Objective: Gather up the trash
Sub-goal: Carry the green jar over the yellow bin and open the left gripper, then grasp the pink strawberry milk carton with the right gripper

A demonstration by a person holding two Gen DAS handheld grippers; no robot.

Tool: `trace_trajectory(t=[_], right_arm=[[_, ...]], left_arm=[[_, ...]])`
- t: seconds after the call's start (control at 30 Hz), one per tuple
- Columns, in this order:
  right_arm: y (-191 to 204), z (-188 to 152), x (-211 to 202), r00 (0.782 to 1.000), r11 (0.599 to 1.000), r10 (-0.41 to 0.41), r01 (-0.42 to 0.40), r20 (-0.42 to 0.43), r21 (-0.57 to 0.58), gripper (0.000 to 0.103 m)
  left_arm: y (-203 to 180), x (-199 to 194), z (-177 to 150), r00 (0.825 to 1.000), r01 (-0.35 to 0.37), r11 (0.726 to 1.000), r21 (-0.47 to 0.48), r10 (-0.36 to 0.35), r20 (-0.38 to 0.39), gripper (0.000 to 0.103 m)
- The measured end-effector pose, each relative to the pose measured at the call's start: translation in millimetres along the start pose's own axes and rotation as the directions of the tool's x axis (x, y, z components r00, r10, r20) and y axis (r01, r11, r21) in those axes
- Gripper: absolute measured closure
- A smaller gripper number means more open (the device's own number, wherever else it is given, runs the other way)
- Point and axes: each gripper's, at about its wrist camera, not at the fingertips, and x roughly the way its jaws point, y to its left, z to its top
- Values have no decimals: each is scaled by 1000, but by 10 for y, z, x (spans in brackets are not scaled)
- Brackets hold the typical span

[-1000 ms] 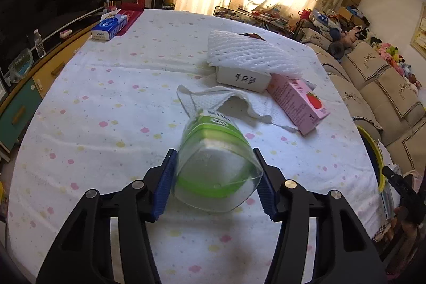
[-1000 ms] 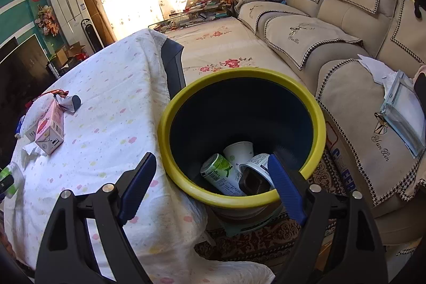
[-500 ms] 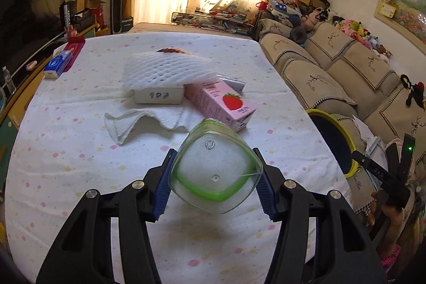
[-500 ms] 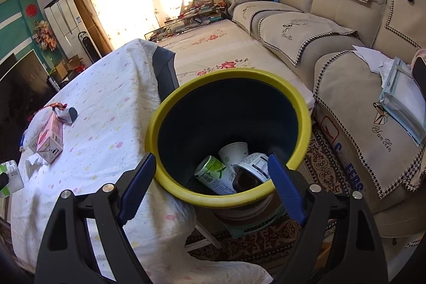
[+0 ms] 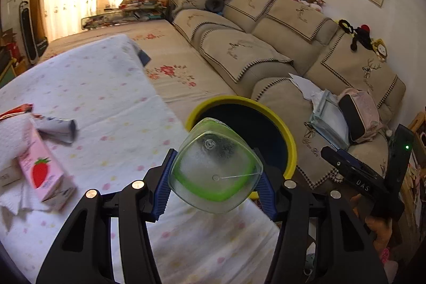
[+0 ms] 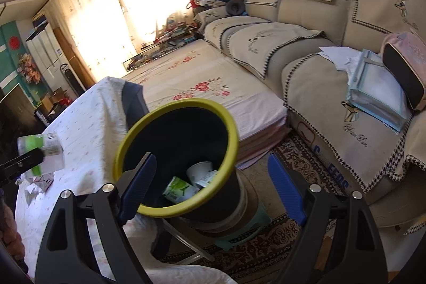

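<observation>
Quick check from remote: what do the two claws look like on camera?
Both alike: the left claw and right claw have black angular arms with silver screws and ribbed blue pads. White "DAS" lettering and a green light show on the right one.

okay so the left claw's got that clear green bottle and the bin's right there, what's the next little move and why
Probably carry the bottle a little further forward until it is over the bin, then open. The left claw is shut on it, and in the right wrist view it sits above the tablecloth, short of the yellow rim.
</observation>
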Motion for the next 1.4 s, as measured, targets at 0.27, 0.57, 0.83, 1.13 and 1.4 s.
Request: trace_trajectory(t=[0.27, 0.57, 0.83, 1.13, 1.4], right_arm=[[-291, 4, 56, 999, 998, -44, 45, -22, 45, 22], [-207, -41, 185, 997, 999, -38, 39, -64, 25, 22], [338, -125, 339, 994, 996, 30, -38, -108, -77, 22], [1387, -248, 469, 959, 937, 211, -254, -189, -240, 22], [2479, -464, 368, 898, 804, 349, -433, -267, -407, 22]], left_arm=[[-401, 1030, 260, 988, 53, 997, 63, -43, -151, 48], [-255, 1002, 236, 994, 45, 999, 30, -42, -101, 23], [388, 44, -2, 993, 61, 996, -58, -55, 103, 14], [1473, -1138, -458, 925, -168, 970, -174, 216, 313, 7], [2384, -1631, -849, 781, -449, 852, -270, 521, 344, 7]])
